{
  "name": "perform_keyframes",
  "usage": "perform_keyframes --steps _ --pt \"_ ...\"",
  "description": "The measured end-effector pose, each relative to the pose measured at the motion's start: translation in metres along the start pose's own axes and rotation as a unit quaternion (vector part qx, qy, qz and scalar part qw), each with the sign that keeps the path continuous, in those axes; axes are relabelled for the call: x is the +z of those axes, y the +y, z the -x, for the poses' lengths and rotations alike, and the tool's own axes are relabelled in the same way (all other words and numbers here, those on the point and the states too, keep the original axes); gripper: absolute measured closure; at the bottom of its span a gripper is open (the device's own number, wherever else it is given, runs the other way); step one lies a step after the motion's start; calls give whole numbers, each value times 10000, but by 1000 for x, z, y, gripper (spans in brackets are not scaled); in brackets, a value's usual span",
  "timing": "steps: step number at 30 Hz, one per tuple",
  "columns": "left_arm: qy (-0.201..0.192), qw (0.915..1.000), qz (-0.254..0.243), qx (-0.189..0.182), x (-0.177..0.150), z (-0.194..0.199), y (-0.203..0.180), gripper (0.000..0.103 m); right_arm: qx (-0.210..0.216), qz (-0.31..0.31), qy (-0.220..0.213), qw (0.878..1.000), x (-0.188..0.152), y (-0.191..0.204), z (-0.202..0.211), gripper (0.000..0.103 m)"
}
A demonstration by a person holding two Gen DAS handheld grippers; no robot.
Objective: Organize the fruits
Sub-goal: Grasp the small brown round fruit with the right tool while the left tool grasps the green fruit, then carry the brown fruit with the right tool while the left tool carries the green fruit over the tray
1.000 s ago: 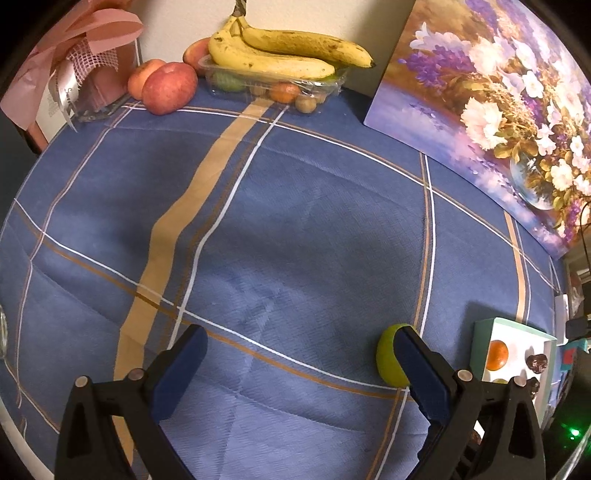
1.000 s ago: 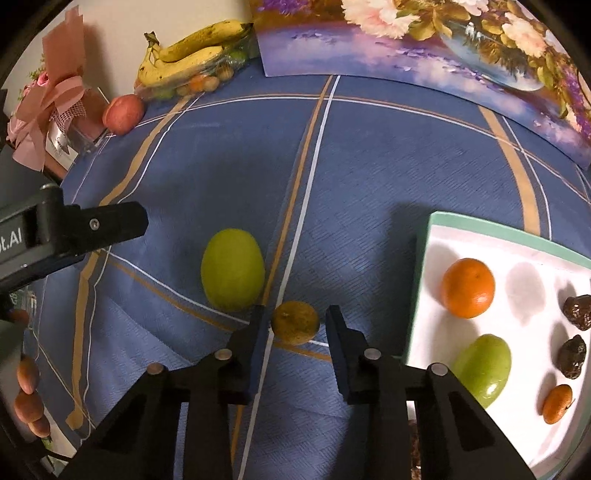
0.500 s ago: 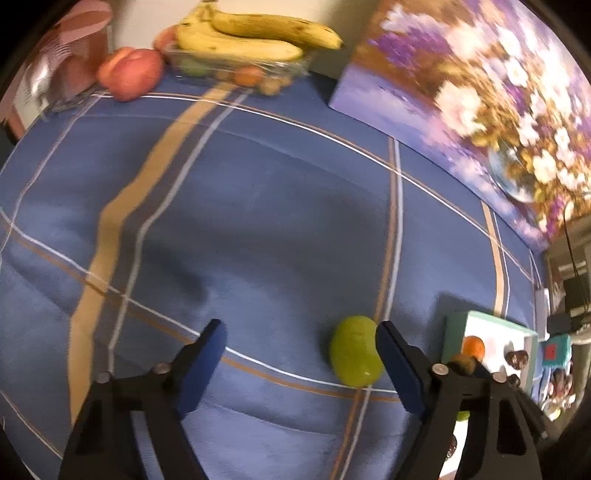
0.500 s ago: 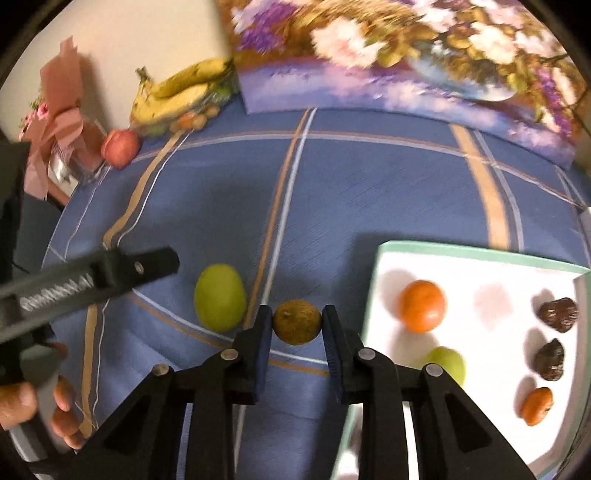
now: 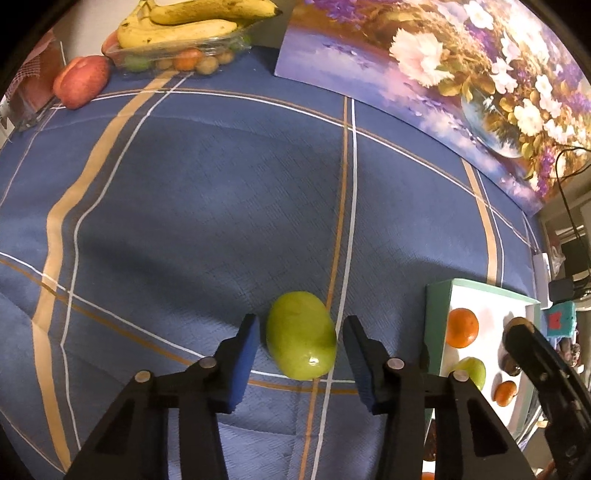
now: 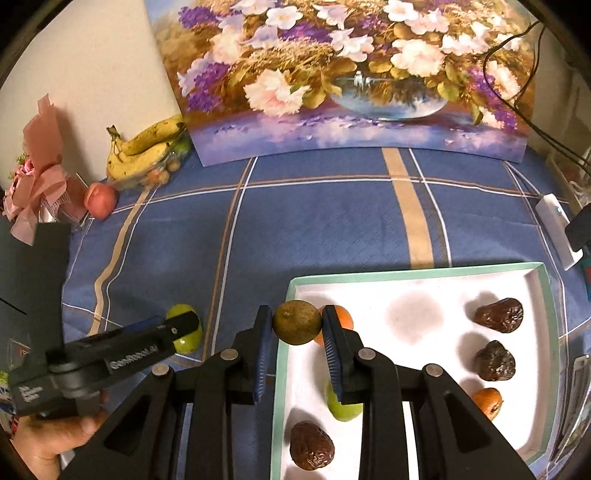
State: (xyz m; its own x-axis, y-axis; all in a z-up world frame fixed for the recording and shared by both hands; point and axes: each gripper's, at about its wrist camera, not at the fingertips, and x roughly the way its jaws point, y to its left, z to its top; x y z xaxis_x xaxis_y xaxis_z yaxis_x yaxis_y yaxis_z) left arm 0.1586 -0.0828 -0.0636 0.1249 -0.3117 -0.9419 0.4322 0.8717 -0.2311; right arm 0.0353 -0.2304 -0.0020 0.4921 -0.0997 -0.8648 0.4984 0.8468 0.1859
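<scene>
A green fruit [image 5: 301, 346] lies on the blue checked cloth. My left gripper [image 5: 300, 349] is open, with its jaws on either side of the fruit and small gaps to it. The fruit also shows in the right wrist view [image 6: 184, 332], partly behind the left gripper. My right gripper [image 6: 297, 326] is shut on a small brownish-green round fruit [image 6: 297, 322] and holds it lifted over the left edge of the white tray [image 6: 413, 275]. In the tray lie an orange [image 6: 341, 318], a green fruit [image 6: 341, 408], several dark wrinkled fruits [image 6: 498, 315] and a small orange fruit [image 6: 487, 402].
A clear box with bananas [image 5: 192, 22] and small fruits stands at the back left, with a red apple [image 5: 81, 81] beside it. A flower painting [image 6: 332, 74] leans on the wall. A pink-ribboned gift [image 6: 37, 184] is at the far left. A white device [image 6: 556, 225] lies at the right edge.
My left gripper moved right and forward and now straddles the green fruit, its jaws narrower. My right gripper lifted the small brownish fruit and carried it right, to the tray's edge.
</scene>
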Motion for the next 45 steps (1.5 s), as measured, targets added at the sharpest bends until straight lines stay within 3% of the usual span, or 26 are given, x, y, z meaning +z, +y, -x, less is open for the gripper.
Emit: perform_keyframes --steps 12,19,24,34,45 --pt "-472 9986 -108 -208 1 38 -16 61 -5 -84 -114 9999 1 -8 13 74" --pt "-750 9953 -392 -463 -3 68 -41 61 -63 -355 -263 9990 0 -34 31 74" --pt "-829 9940 -554 -443 -7 77 -54 61 -174 -623 -382 9972 -1 -62 50 74" --pt "-749 9916 -922 -517 -17 74 -87 61 -447 -912 -618 9929 -2 -101 81 74" --pt "-212 9904 -1301 -416 -39 30 -125 61 -476 -950 -464 9933 -4 -112 75 74"
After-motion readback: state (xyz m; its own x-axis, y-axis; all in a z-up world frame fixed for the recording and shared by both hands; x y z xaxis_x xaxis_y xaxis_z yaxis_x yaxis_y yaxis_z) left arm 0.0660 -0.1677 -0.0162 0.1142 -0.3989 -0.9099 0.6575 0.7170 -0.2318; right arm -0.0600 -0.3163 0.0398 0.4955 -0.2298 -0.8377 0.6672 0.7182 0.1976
